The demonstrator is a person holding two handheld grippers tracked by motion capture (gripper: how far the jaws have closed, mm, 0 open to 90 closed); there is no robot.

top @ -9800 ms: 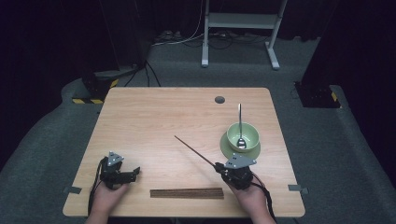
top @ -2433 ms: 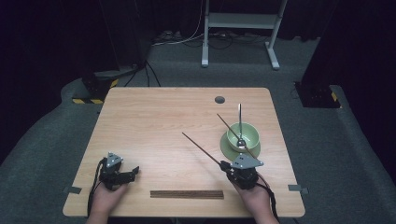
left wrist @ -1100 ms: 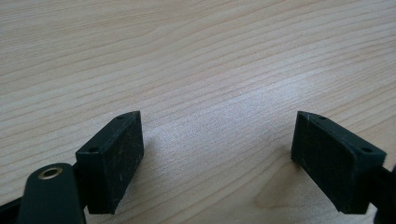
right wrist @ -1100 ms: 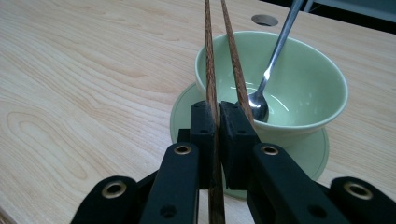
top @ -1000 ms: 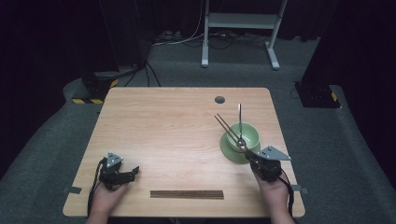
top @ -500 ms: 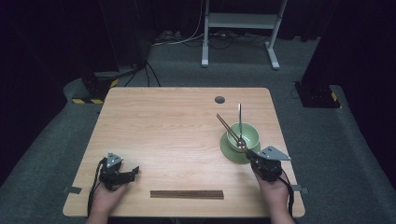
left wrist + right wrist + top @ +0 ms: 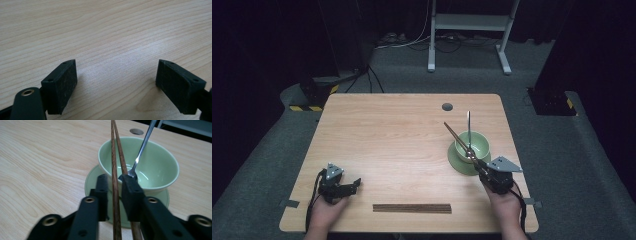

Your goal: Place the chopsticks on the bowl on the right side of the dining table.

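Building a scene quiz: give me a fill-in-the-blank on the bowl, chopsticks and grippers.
1. The green bowl stands on a matching ____.
2. Besides the chopsticks, a metal ____ leans in the bowl.
3. The chopsticks lie between the jaws of the ____ gripper.
4. The left gripper rests with jaws ____ over bare table.

Missing: saucer; spoon; right; open

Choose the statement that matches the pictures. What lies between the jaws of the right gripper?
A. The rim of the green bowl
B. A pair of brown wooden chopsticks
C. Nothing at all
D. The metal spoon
B: in the right gripper view the two chopsticks run up between the jaws of the right gripper, while the spoon leans inside the green bowl behind them.
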